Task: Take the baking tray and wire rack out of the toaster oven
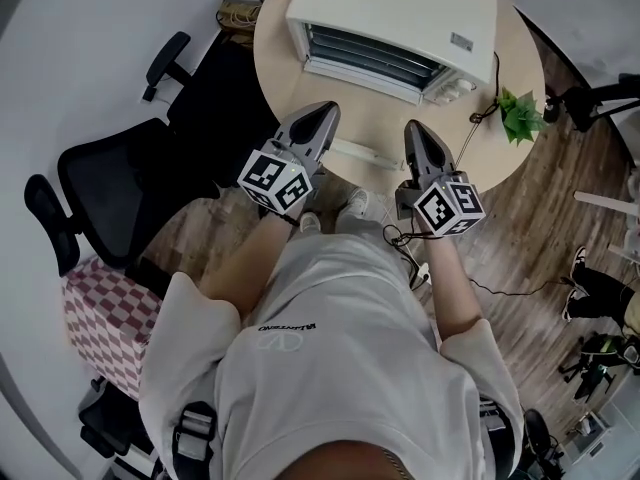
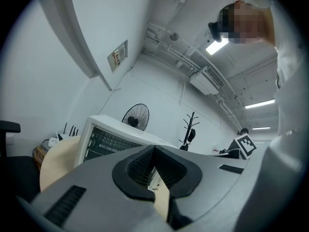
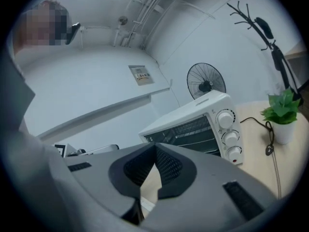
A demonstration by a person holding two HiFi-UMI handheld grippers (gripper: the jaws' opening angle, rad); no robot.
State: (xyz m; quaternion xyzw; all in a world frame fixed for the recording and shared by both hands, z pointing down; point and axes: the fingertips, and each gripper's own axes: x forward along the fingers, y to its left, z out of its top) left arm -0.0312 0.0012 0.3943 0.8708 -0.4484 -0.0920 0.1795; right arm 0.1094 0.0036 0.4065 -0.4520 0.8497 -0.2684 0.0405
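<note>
Facing both tongs broadside, the toaster oven [image 1: 390, 33] lies upper centre. Left gripper [image 1: 325, 110] and right gripper [image 1: 415, 128] are pressed together, empty, about equally near.

Round table [image 1: 281, 70] with toaster oven [image 1: 398, 20], potted plant [image 1: 521, 114]

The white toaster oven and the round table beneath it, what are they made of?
White box-shaped toaster oven: likely painted sheet metal, smooth even sheen. Round pale beige table: probably wood or laminate, matte; grain too faint to tell.
</note>
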